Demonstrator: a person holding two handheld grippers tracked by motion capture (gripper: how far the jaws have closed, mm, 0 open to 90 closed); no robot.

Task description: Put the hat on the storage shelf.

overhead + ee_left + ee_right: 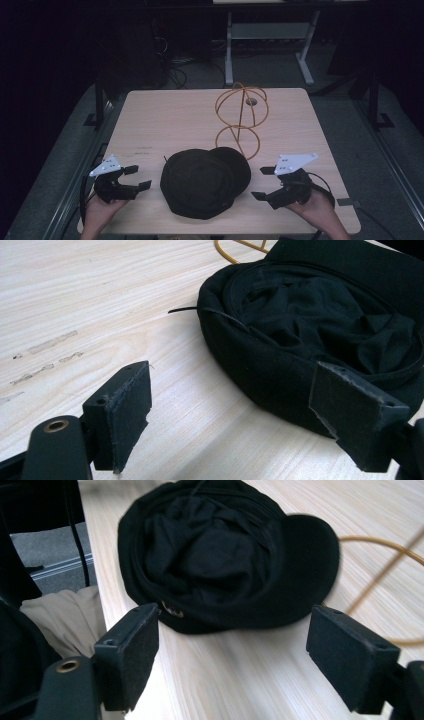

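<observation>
A pale wooden table (165,115) with rounded corners stands on a grey carpeted floor (280,70). Beyond its far edge the room falls into deep shadow, and light reaches little past the tabletop and the nearest floor. Behind the far right corner stands a second desk on a white metal frame (267,32). Dark cables (175,75) lie tangled on the floor behind the far left corner. Black stand legs (372,100) rise beside the table's right edge.
</observation>
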